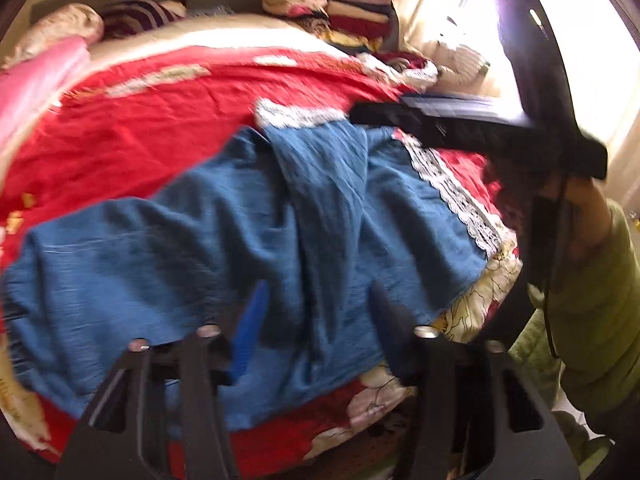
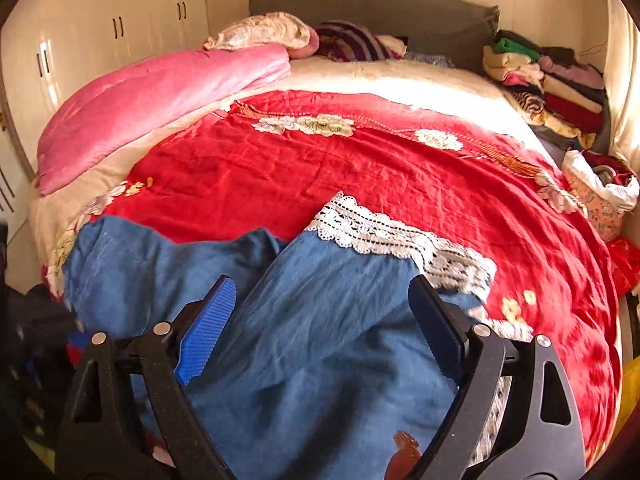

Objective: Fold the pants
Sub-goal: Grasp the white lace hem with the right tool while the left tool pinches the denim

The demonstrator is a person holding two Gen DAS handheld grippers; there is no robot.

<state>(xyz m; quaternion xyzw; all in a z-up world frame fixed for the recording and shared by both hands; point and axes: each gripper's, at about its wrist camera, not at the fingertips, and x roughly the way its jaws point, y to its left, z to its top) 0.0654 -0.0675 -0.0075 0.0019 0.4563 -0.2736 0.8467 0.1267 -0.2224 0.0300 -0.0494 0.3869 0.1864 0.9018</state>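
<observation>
The blue pants [image 2: 320,320] lie spread on the red bedspread [image 2: 320,168], their lace-trimmed cuffs [image 2: 400,236] pointing toward the headboard. The right gripper [image 2: 322,322] hangs just above 1 leg, its 2 fingers spread wide with nothing between them; whether the tips touch the cloth is hard to tell. In the left wrist view the left gripper [image 1: 316,320] is also spread and empty over the pants (this picture is motion-blurred, so the folds are vague). The near end of the pants is cut off behind the gripper bodies. Stacked clothes [image 2: 552,84] sit in the far corner.
</observation>
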